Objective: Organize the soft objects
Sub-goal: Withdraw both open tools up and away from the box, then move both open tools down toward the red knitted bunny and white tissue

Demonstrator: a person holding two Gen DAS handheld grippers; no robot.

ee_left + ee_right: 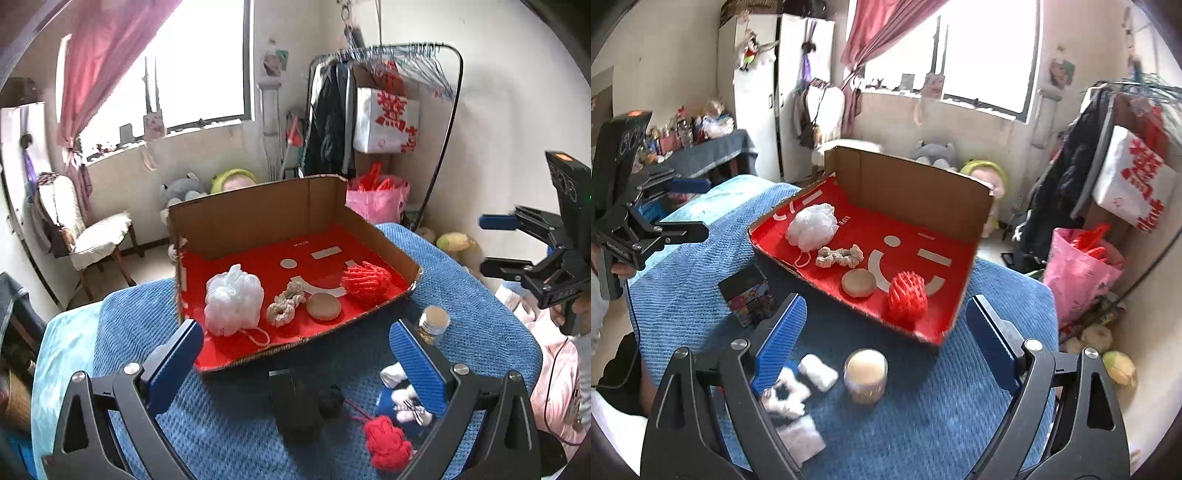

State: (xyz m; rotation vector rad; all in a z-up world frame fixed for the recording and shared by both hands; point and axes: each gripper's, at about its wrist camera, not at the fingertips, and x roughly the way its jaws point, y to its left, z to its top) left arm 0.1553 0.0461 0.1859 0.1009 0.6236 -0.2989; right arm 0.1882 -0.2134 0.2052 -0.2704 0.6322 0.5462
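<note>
A cardboard box [258, 210] with a red floor stands on a blue cloth. In it lie a white mesh puff [233, 301], a beige scrunchie [286, 308], a round tan sponge [323, 306] and a red knit ball [365, 280]. The box [923, 188] also shows in the right wrist view with the puff [812, 226], scrunchie [839, 256], sponge [858, 282] and red ball [908, 299]. My left gripper [295, 354] is open and empty before the box. My right gripper [886, 328] is open and empty above a small jar [865, 374]. A red plush [388, 443] and a blue-white plush [402, 402] lie near the left gripper.
A dark box [295, 402] sits on the blue cloth [461, 288]; it shows as a printed box [748, 295] in the right wrist view. White soft pieces [817, 371] lie left of the jar [434, 323]. A chair [88, 236], clothes rack [388, 110] and pink bag [1078, 273] stand around.
</note>
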